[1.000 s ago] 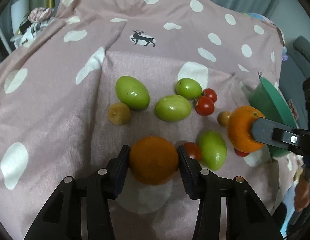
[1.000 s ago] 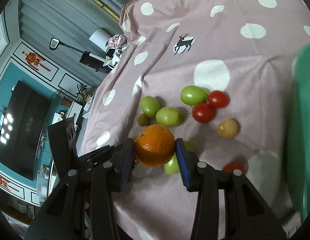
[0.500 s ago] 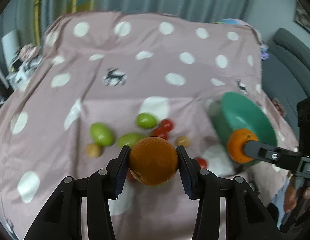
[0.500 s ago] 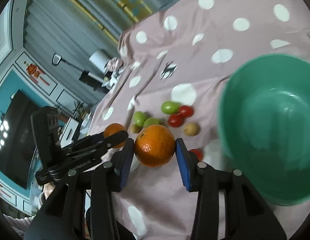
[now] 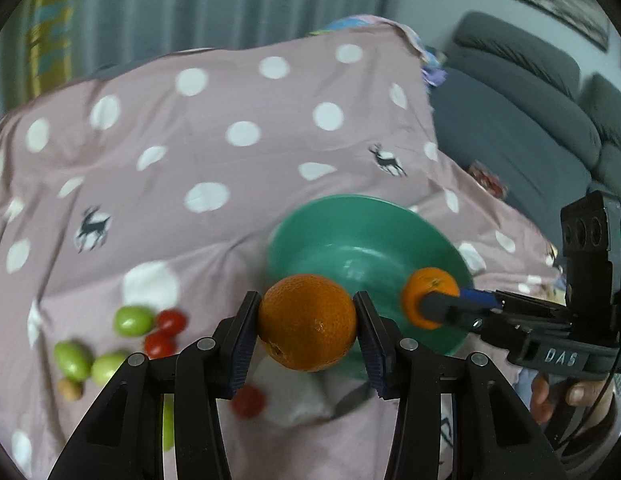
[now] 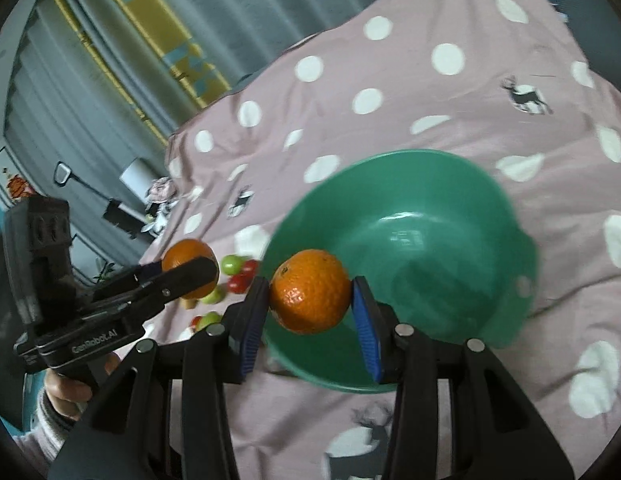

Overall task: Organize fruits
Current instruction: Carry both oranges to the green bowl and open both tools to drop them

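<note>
Living-room setting, grey curtains behind and a grey sofa (image 5: 510,120) to the side; the surface is covered by a pink polka-dot cloth (image 5: 230,160) with small deer prints. Landmark: green bowl (image 6: 450,184) sitting on the cloth.

Progress judged from the layout: the bowl looks empty, nothing in it yet, so sorting is at an early stage. Two oranges are off the cloth and in transit.

Left tool (image 5: 306,328) is part-way closed, its blue pads clamped on a large orange (image 5: 306,322), held in the air just at the bowl's near rim, not yet over its middle. Right tool (image 6: 310,292) is likewise narrowed onto a second orange (image 6: 310,290), both pads pressing on its sides, hanging over the near edge of the bowl. In the left wrist view that second orange (image 5: 428,292) shows above the bowl's right rim. A hand (image 6: 66,384) grips the left tool's handle.

Still on the cloth, well away from the bowl on its left: green fruits (image 5: 132,320), a few cherry tomatoes (image 5: 160,342), and a small brownish fruit (image 5: 70,390). One more tomato (image 5: 248,400) lies near the bowl's front edge, blurred.

Left to do, probably: release both oranges into the bowl, then collect the greens, tomatoes and the brown one. Whether those go in the same bowl cannot be told.
</note>
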A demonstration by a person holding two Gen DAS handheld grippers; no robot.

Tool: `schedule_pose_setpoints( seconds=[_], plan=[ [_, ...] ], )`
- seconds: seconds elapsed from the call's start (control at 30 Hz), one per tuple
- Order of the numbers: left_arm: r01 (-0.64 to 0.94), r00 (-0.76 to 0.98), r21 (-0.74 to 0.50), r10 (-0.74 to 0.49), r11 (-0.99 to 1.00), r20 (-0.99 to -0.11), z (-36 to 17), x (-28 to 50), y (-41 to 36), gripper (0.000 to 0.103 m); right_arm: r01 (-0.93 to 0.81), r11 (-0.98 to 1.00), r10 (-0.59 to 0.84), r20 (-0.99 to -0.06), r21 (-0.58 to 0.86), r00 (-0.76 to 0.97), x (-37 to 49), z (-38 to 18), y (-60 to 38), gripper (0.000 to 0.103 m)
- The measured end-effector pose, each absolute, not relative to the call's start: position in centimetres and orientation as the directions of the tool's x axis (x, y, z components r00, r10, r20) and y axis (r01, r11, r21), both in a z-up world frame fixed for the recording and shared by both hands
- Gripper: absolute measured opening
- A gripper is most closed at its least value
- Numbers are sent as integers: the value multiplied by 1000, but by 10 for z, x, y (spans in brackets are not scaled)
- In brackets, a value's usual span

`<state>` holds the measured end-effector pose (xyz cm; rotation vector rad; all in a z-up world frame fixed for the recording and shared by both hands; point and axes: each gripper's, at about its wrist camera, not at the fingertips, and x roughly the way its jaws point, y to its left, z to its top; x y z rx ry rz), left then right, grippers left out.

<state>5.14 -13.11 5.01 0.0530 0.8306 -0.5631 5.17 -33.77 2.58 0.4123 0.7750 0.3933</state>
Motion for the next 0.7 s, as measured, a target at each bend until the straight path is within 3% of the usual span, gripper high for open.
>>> schedule_pose_setpoints(
  seconds=[0.27,0.37,0.4,0.5,0.7],
  plan=[
    [540,505,-87,-405,837,-762,29,58,-174,47,-146,906,387,-637,398,667,49,17,-350,44],
    [535,508,-89,-404,840,-761,30,58,-175,47,-139,909,377,-634,393,675,49,18,-355,52],
    [530,510,-97,-408,842,-757,32,58,-173,50,-135,912,369,-633,387,680,48,19,-356,52],
    [499,530,-126,-418,857,-738,42,58,-160,75,-136,914,365,-624,383,691,44,23,-359,52],
    [383,594,-190,-398,904,-699,59,53,-102,78,-136,908,367,-596,395,714,34,35,-364,53]
  ],
)
